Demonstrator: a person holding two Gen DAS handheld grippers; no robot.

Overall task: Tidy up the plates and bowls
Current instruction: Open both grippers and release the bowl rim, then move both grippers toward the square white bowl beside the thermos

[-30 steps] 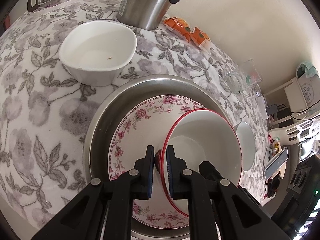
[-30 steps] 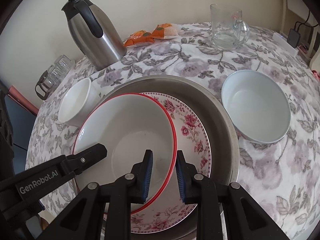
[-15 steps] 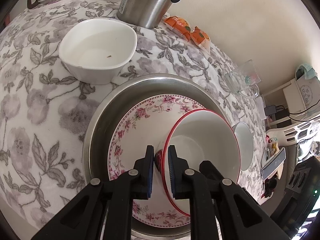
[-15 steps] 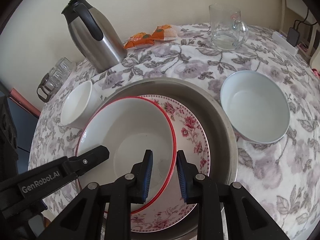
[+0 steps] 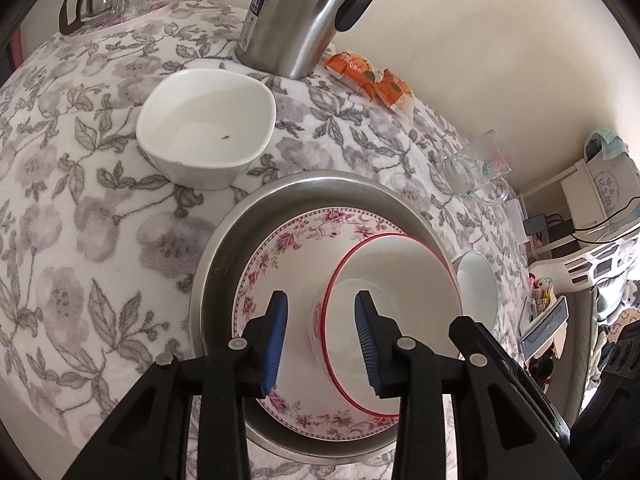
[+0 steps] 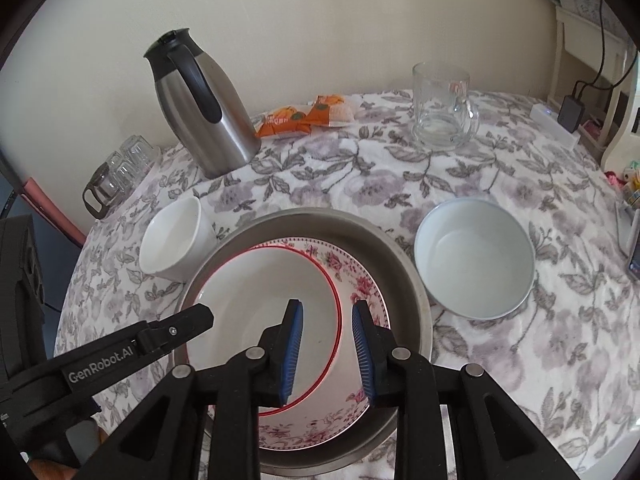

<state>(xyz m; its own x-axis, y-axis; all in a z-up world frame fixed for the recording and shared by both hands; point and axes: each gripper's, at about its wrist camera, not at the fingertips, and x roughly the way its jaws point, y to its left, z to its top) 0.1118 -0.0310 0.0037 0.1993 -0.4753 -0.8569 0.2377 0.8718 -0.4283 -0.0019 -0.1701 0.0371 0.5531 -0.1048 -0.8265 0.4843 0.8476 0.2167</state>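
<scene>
red-rimmed bowl (image 5: 394, 312) on floral plate (image 5: 288, 240), rim between opening left hand-held gripper (image 5: 321, 338) pads

left tool (image 5: 320, 334): let go, jaws opening | right tool (image 6: 327, 354): opening, off red-rimmed bowl (image 6: 260, 304)

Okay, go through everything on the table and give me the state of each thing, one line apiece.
Red-rimmed bowl: upright, empty, resting on the floral plate.
Floral plate: flat inside the steel pan.
Steel pan: on the cloth.
Square white bowl: upright, loose.
Pale round bowl: upright, empty.
Glass mug: upright, empty.
Left gripper: opening, pads off the rim.
Right gripper: opening, pads off the rim.
</scene>
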